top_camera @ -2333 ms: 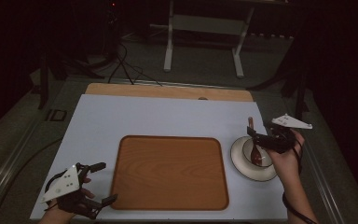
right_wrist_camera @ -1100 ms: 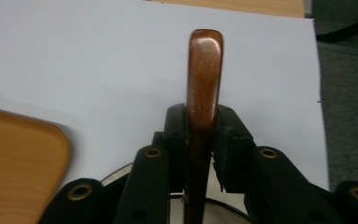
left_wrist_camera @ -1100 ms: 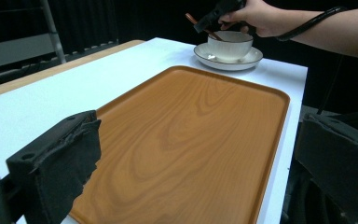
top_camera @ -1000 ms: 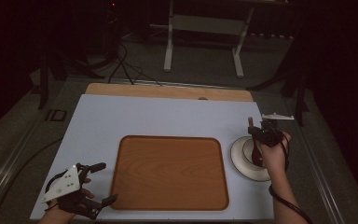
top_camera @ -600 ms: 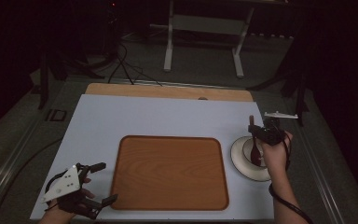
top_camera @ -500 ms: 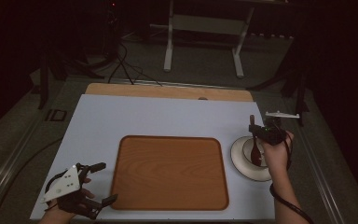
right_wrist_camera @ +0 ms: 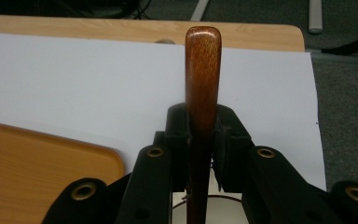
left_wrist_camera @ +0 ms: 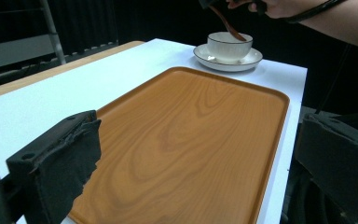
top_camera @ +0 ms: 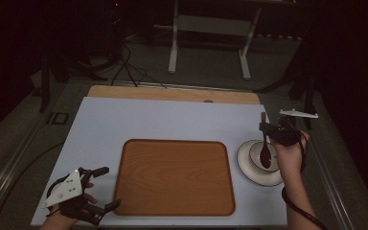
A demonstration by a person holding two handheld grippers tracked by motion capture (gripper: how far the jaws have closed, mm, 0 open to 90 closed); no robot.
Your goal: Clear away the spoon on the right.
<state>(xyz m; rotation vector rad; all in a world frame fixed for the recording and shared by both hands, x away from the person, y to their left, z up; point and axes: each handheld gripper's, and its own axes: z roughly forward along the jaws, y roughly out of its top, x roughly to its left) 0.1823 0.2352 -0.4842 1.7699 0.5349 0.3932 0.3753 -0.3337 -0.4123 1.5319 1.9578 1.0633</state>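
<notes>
Above table, right tool gripping spoon

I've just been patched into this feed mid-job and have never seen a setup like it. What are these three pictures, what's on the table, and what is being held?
There is no robot arm here: a person holds a hand-held two-jaw gripper in each hand. The high view looks down on the white table from above the person's side. The other two pictures come from cameras riding on each gripper, looking along its black jaws.

On the table lie a wooden tray and, to its right, a saucer with a white bowl on it.

The right gripper is shut on a dark wooden spoon, whose scoop end hangs over the bowl. The left gripper rests near the tray's near left corner, jaws open, with nothing between them.
</notes>
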